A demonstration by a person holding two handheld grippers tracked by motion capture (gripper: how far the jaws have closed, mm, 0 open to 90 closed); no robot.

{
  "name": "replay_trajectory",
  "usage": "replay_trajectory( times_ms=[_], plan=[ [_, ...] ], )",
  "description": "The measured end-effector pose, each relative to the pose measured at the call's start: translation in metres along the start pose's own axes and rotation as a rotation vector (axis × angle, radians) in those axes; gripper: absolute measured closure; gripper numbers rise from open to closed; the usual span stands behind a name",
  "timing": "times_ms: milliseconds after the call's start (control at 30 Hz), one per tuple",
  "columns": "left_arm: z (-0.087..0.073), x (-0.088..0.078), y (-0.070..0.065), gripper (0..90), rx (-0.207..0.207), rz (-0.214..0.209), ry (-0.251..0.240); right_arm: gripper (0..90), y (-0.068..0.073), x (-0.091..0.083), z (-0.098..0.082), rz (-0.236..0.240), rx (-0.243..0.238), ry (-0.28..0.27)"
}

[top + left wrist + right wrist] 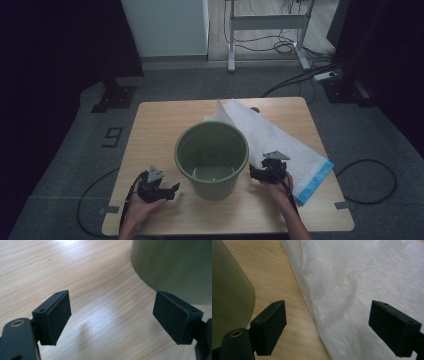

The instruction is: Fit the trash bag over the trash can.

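A green bucket (211, 160) stands upright in the middle of the wooden table (155, 130); its inside looks bare. Behind it and to its right lies a flat white plastic bag (280, 145) with a blue edge. My left gripper (172, 190) rests low by the bucket's left side, jaws open and pointing at it. In the left gripper view the gripper (111, 317) has nothing between its pads, and the bucket wall (175, 265) rises just ahead. My right gripper (256, 172) is at the bucket's right, open. In the right gripper view it (328, 327) hovers over the bag's edge (362, 277), with the bucket (229, 295) at the left.
The table is small, with edges close to both hands. Black cables (370, 175) loop on the grey carpet on either side. A white cabinet (167, 27) and a desk frame (267, 30) stand beyond the far edge.
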State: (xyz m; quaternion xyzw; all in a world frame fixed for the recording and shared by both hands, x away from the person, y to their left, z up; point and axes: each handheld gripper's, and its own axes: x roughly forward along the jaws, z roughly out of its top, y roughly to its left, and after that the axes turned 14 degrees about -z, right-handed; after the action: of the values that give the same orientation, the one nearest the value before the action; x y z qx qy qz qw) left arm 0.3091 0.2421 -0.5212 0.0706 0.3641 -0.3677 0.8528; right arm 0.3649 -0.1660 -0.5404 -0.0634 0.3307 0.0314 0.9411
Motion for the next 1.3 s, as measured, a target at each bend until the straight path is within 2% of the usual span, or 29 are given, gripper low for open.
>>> replay_trajectory(
  times_ms=[167,367,400,467,567,600,633,667,700,833,933,967,1000,1033,1067,1167,1233,1300],
  plan=[
    [-0.002,0.001,0.007,16.4,-0.023,0.018,-0.007,16.9,0.013,0.019,0.006,-0.034,-0.038,0.026],
    [-0.005,0.003,0.009,16.9,-0.026,0.032,0.01,23.8,0.014,0.028,0.007,-0.037,-0.043,0.025],
    [-0.005,0.003,0.009,16.9,-0.024,0.034,0.009,28.2,0.014,0.029,0.008,-0.036,-0.048,0.02],
    [-0.005,0.002,0.009,16.9,-0.019,0.038,0.009,45.2,0.013,0.028,0.008,-0.035,-0.048,0.008],
    [-0.006,0.002,0.01,16.9,-0.018,0.045,0.01,66.0,0.008,0.023,0.006,-0.07,-0.015,0.013],
    [-0.006,0.002,0.01,16.9,-0.018,0.045,0.01,66.0,0.008,0.023,0.006,-0.07,-0.015,0.013],
    [-0.006,0.002,0.01,16.9,-0.017,0.047,0.011,70.7,0.006,0.021,0.004,-0.076,0.0,0.015],
    [-0.006,0.003,0.009,16.9,-0.009,0.052,0.017,79.2,-0.001,0.016,-0.001,-0.09,0.009,0.014],
    [-0.006,0.003,0.009,16.9,-0.009,0.052,0.017,82.0,-0.004,0.012,-0.004,-0.095,0.025,0.018],
    [-0.007,0.004,0.009,16.9,-0.006,0.058,0.026,83.9,-0.014,-0.001,-0.016,-0.09,0.033,0.022],
    [-0.007,0.004,0.009,16.8,-0.004,0.058,0.027,84.6,-0.025,-0.017,-0.031,-0.081,0.025,0.02],
    [-0.008,0.004,0.009,16.8,-0.006,0.06,0.03,85.2,-0.034,-0.03,-0.043,-0.069,0.019,0.014],
    [-0.008,0.004,0.009,16.9,-0.006,0.06,0.03,85.2,-0.034,-0.03,-0.043,-0.069,0.019,0.014],
    [-0.008,0.005,0.009,16.8,-0.005,0.062,0.033,85.2,-0.04,-0.04,-0.052,-0.063,0.007,0.011],
    [-0.008,0.005,0.008,16.8,-0.004,0.062,0.036,85.2,-0.04,-0.04,-0.052,-0.063,0.007,0.011],
    [-0.008,0.006,0.007,16.8,-0.004,0.061,0.043,84.7,-0.048,-0.055,-0.063,-0.057,-0.005,0.01],
    [-0.008,0.007,0.006,16.8,-0.005,0.063,0.043,82.7,-0.051,-0.062,-0.066,-0.056,-0.012,0.005],
    [-0.008,0.007,0.006,16.7,-0.005,0.063,0.046,76.2,-0.052,-0.066,-0.066,-0.043,-0.018,0.002]
  ],
)
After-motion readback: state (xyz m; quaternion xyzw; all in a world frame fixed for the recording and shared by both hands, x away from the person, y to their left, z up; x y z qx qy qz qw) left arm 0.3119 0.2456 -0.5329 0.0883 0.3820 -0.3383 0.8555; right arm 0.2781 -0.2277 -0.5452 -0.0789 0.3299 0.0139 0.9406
